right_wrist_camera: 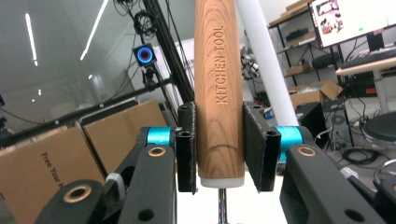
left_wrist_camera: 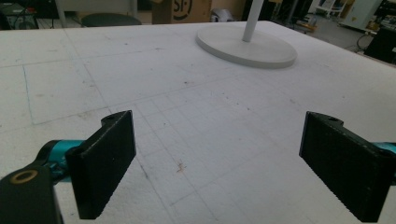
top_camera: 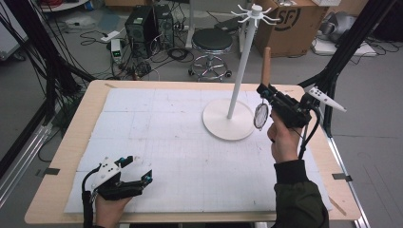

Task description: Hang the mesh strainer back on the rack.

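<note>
Right gripper [top_camera: 266, 95] raised over the far right part of the table, jaws clamped on the wooden handle [right_wrist_camera: 219, 88] of a small strainer [top_camera: 261, 115]; handle upright, stamped "KITCHEN TOOL", its round mesh head hanging below the jaws, just beside the white stand [top_camera: 236, 76]. Stand's round base [top_camera: 228, 121] sits on the white foam mat [top_camera: 190, 156]; hooks at the top bare. Left gripper [top_camera: 138, 173] rests low at the near left corner of the mat, jaws wide apart, nothing between them. Wooden table edge [top_camera: 66, 152] frames the mat.
</note>
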The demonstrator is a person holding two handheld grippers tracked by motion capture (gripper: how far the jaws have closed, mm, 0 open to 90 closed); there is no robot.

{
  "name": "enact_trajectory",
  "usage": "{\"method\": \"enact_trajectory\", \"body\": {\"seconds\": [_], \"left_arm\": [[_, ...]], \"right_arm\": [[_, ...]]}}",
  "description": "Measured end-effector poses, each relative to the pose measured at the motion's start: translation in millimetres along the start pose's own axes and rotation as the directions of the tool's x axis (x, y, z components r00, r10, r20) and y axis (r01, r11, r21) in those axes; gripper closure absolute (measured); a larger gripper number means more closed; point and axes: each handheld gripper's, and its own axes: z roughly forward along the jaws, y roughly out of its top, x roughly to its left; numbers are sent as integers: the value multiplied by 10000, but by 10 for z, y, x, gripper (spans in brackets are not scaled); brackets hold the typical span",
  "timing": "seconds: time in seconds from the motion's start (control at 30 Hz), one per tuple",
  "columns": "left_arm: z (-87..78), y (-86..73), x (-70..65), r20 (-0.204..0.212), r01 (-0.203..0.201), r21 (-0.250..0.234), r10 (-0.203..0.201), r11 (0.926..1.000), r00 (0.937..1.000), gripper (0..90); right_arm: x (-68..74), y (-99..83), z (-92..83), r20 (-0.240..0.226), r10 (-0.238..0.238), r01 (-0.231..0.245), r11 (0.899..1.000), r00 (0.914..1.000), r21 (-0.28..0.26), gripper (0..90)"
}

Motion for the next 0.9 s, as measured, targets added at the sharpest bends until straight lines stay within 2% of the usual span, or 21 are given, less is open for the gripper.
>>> {"method": "enact_trajectory", "body": {"seconds": [0.27,0.63,0.9], "left_arm": [[26,-6,48,63,180,31,-180,9998,9998,113],[32,-5,59,116,206,69,-207,9998,9997,113],[28,-5,69,132,260,18,-260,9997,9996,113]], "right_arm": [[-18,220,68,32,-263,263,9995,9997,-178,687],[12,480,111,1,-633,633,9970,9980,-438,687],[7,523,204,148,-664,667,9975,9977,-233,687]]}}
